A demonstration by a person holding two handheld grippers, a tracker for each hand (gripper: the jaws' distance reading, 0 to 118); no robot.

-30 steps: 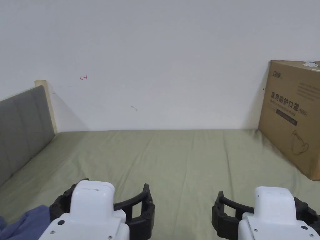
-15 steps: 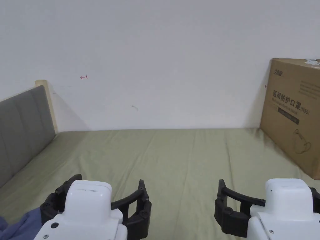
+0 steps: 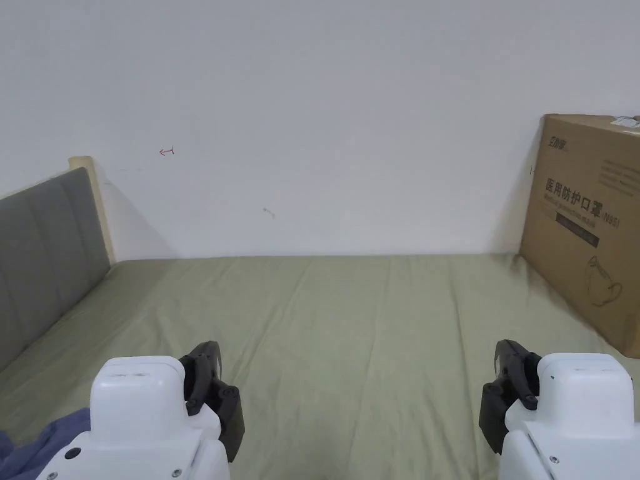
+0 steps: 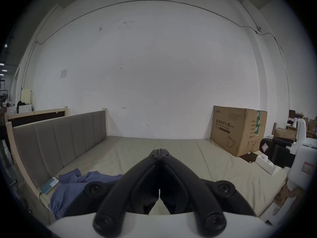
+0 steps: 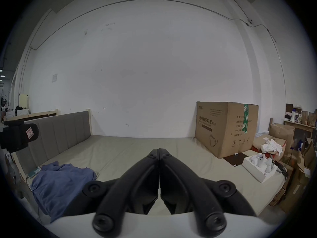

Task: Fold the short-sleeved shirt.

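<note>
Blue cotton, by the look of it, the short-sleeved shirt [image 5: 60, 181] lies crumpled in a heap at about eight o'clock from me, at the near left corner of the bed [image 3: 350, 312], close to the grey headboard [image 3: 44, 250] and partly hanging over the mattress edge. It is bunched and creased, with no sleeve or collar I can pick out, so nothing is folded yet. My left gripper [image 4: 159, 153] and my right gripper [image 5: 159, 152] both hover above the olive sheet with jaws pressed fully together and nothing between them. I judge I hold them level and apart as a ready stance over the bare middle of the bed, where the shirt could be spread. A cardboard box [image 3: 587, 225] stands at two o'clock, well clear.
</note>
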